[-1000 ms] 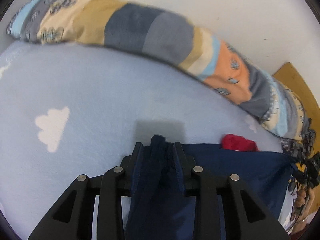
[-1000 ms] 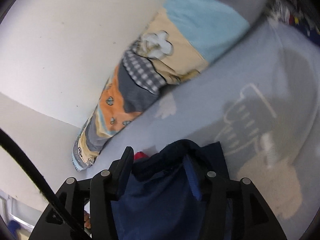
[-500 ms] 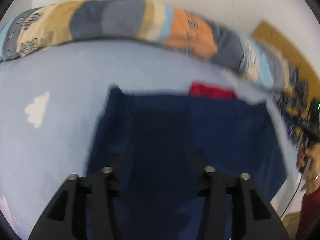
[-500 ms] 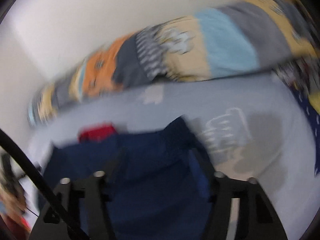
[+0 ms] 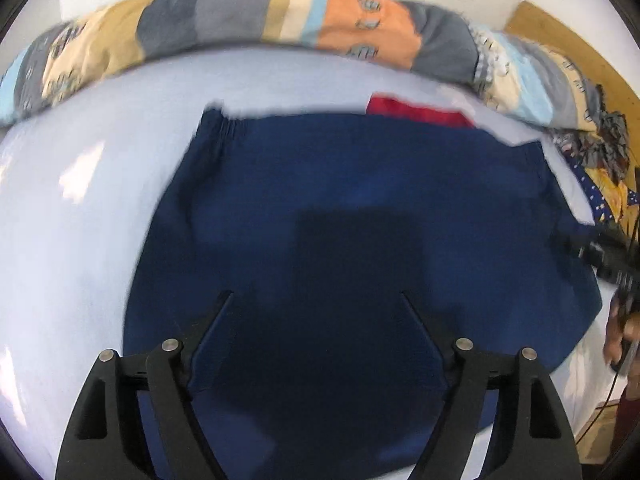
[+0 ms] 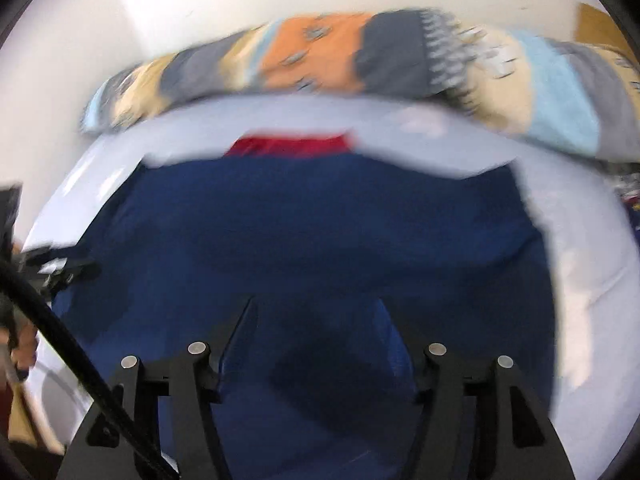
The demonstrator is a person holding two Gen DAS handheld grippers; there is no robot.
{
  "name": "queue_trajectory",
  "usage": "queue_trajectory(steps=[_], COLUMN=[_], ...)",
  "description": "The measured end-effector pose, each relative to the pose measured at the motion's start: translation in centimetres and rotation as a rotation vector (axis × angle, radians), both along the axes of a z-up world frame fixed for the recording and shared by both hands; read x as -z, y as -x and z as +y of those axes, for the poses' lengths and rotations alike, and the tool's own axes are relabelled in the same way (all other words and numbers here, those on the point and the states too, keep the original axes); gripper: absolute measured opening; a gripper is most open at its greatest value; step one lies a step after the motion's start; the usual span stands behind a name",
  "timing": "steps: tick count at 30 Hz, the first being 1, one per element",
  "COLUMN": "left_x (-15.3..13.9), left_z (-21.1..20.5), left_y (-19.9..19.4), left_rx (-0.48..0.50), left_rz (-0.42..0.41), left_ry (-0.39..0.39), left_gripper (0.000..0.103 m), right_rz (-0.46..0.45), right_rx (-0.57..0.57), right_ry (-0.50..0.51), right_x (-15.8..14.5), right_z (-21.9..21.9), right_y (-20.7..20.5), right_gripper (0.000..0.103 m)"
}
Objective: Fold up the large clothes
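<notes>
A large navy garment lies spread flat on the pale blue bed sheet. My left gripper hovers over its near part. Its jaws are opening wide, with nothing pinched between them. In the blurred right wrist view the same garment fills the middle. My right gripper hangs above it with its jaws opening. Cloth lies under them and no fold is pressed between the pads. A red cloth peeks out at the garment's far edge.
A long patchwork bolster runs along the white wall at the back. Dark patterned fabric and a wooden board sit at the right. A person's hand shows at the edge. A black cable crosses the right wrist view.
One second ago both grippers were shut on bunched navy cloth. The cloth has been let go and lies spread out. Both sets of jaws have opened and the views swung over the garment.
</notes>
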State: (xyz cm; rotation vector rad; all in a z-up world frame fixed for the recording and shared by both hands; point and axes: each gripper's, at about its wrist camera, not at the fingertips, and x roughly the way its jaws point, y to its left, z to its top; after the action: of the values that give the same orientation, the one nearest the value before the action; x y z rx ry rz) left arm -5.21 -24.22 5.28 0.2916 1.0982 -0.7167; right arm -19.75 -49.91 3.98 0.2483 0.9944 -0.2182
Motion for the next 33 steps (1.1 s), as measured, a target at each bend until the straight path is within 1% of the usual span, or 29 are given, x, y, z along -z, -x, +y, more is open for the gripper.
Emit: queue_trajectory(steps=[1, 2, 3, 4, 5, 6, 7, 8, 9, 10, 11, 12, 14, 15, 16, 17, 18, 19, 20, 21, 22, 23, 25, 26, 27, 29, 30, 32, 33], left_x=[1.2, 2.5, 2.8, 2.7, 2.4, 2.1, 1.4, 0.9, 0.5, 0.4, 0.6, 1.1, 2.9, 3.4, 3.1, 2.2, 1.3, 0.2, -0.6, -1.0, -0.8, -0.1, 3.3, 4.0, 3.6, 2.2, 1.1, -0.4, -0.9], left_z=[0.1, 0.0, -0.2, -0.4, -0.4, -0.2, 0.5, 1.1, 1.8, 2.7, 3.5, 4.3, 4.9, 4.9, 5.1, 5.9, 6.7, 7.7, 8.6, 9.9, 10.6, 11.4, 12.2, 12.7, 12.9, 13.5, 13.9, 14.4, 14.6], left_y=[0.3, 0.4, 0.7, 1.0, 1.3, 1.5, 2.0, 2.5, 3.4, 4.2, 4.7, 5.1, 5.3, 5.4, 5.6, 5.9, 6.2, 6.4, 6.5, 6.4, 6.1, 5.7, 4.3, 3.9, 3.9, 4.0, 4.2, 4.6, 4.9], left_rx=[-0.016, -0.024, -0.019, -0.017, -0.033, -0.049, -0.061, -0.066, -0.073, -0.088, -0.100, -0.115, -0.143, -0.124, -0.133, -0.179, -0.205, -0.218, -0.237, -0.288, -0.320, -0.344, -0.360, -0.366, -0.371, -0.392, -0.394, -0.387, -0.387], left_rz=[0.017, 0.011, -0.017, -0.043, -0.037, -0.010, 0.029, 0.047, 0.053, 0.051, 0.053, 0.057, 0.074, 0.078, 0.059, 0.031, 0.014, 0.005, -0.006, -0.029, -0.036, -0.022, 0.101, 0.118, 0.109, 0.114, 0.102, 0.062, 0.038], left_ry=[-0.035, -0.068, -0.072, -0.080, -0.095, -0.089, -0.056, -0.034, -0.027, -0.030, -0.035, -0.048, -0.100, -0.110, -0.117, -0.121, -0.101, -0.063, -0.045, -0.052, -0.058, -0.063, -0.111, -0.079, -0.063, -0.025, 0.020, 0.047, 0.053], left_gripper=[0.080, 0.080, 0.083, 0.084, 0.083, 0.083, 0.083, 0.083, 0.083, 0.083, 0.083, 0.083, 0.083, 0.083, 0.082, 0.081, 0.081, 0.081, 0.081, 0.081, 0.082, 0.082, 0.083, 0.085, 0.085, 0.085, 0.085, 0.085, 0.085], right_rz=[0.036, 0.070, 0.090, 0.082, 0.097, 0.114, 0.103, 0.070, 0.061, 0.068, 0.087, 0.107, 0.147, 0.142, 0.146, 0.160, 0.153, 0.107, 0.076, 0.062, 0.060, 0.068, 0.139, 0.164, 0.151, 0.099, 0.036, -0.084, -0.116], right_rx=[-0.002, 0.000, 0.004, 0.003, 0.004, 0.022, 0.030, 0.022, 0.015, 0.010, 0.011, 0.017, 0.049, 0.043, 0.022, 0.025, 0.041, 0.056, 0.070, 0.089, 0.123, 0.167, 0.220, 0.232, 0.243, 0.249, 0.255, 0.320, 0.358], right_ry=[0.017, 0.031, 0.029, 0.041, 0.050, 0.030, -0.009, -0.065, -0.063, -0.026, 0.002, 0.005, -0.039, -0.025, 0.019, 0.030, 0.013, -0.039, -0.059, -0.049, -0.026, -0.024, -0.099, -0.152, -0.182, -0.228, -0.266, -0.333, -0.357], right_x=[1.2, 2.8, 4.2, 4.7, 4.5, 3.8, 3.0, 1.8, 1.1, 0.5, 0.5, 1.1, 3.4, 3.6, 3.4, 3.2, 2.4, 1.1, 0.1, -0.6, -0.9, -0.5, 2.3, 3.7, 4.0, 2.2, 0.9, -1.4, -1.8], right_z=[0.7, 1.1, 1.1, 1.1, 1.2, 1.0, 1.1, 1.5, 2.1, 2.9, 3.4, 3.7, 3.6, 3.6, 4.1, 4.1, 4.1, 3.8, 3.6, 3.4, 2.9, 2.1, 0.4, -0.3, -0.8, -1.5, -1.9, -3.7, -4.5], right_y=[0.0, -0.2, -0.4, -0.3, -0.1, 0.4, 1.0, 2.2, 2.8, 3.8, 4.6, 5.3, 6.0, 5.9, 6.0, 6.0, 6.5, 7.4, 8.2, 8.8, 9.6, 10.3, 11.0, 11.4, 11.9, 13.2, 14.2, 17.2, 18.5], right_gripper=[0.066, 0.067, 0.067, 0.068, 0.067, 0.067, 0.067, 0.067, 0.067, 0.067, 0.069, 0.073, 0.075, 0.074, 0.074, 0.074, 0.074, 0.073, 0.073, 0.076, 0.078, 0.084, 0.085, 0.085, 0.084, 0.083, 0.083, 0.083, 0.083])
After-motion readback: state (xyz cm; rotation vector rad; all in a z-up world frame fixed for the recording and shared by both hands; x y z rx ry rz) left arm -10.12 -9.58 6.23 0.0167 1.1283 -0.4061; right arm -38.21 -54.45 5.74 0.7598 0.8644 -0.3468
